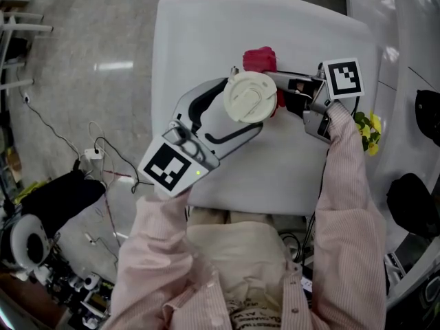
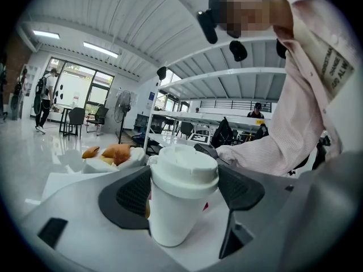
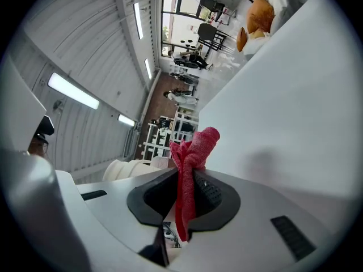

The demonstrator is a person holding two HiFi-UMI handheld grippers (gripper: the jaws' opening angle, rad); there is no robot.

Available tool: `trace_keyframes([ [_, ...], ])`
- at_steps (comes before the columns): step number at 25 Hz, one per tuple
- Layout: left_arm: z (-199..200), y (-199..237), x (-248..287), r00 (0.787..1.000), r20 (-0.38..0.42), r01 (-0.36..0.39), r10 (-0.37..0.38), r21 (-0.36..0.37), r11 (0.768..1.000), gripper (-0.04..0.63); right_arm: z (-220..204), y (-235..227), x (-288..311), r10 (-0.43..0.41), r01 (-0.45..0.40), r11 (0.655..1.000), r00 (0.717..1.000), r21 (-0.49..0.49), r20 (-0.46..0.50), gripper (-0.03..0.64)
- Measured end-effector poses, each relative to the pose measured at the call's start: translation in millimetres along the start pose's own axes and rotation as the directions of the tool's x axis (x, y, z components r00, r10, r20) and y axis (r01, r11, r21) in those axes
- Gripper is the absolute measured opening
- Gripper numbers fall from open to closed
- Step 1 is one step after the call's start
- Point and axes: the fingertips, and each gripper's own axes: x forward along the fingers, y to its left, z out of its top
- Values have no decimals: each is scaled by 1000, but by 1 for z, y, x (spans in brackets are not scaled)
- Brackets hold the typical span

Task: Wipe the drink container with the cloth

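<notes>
A white paper cup with a white lid [image 1: 251, 96] stands upright over the white table [image 1: 275, 177]. My left gripper [image 1: 236, 114] is shut on it, its dark pads on either side of the cup [image 2: 180, 200] just under the lid. Whether the cup's base touches the table does not show. My right gripper [image 1: 283, 96] comes in from the right, close beside the cup, and is shut on a red cloth [image 1: 260, 59]. In the right gripper view the cloth [image 3: 191, 163] sticks up from between the jaws, and the cup's lid [image 3: 127, 169] shows just to the left.
A yellow bunch [image 1: 369, 130] lies at the table's right edge. Orange-brown bread-like items [image 2: 110, 152] sit at the table's far end. Cables and gear [image 1: 62, 198] crowd the floor on the left, and dark objects [image 1: 412, 198] sit on the right.
</notes>
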Motion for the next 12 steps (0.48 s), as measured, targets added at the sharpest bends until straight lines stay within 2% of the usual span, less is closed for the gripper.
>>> trace_keyframes([
  [12, 0, 0, 0, 1000, 2, -1, 1, 0, 1000, 370, -5, -30, 14, -60, 60, 998, 996, -10, -72, 48],
])
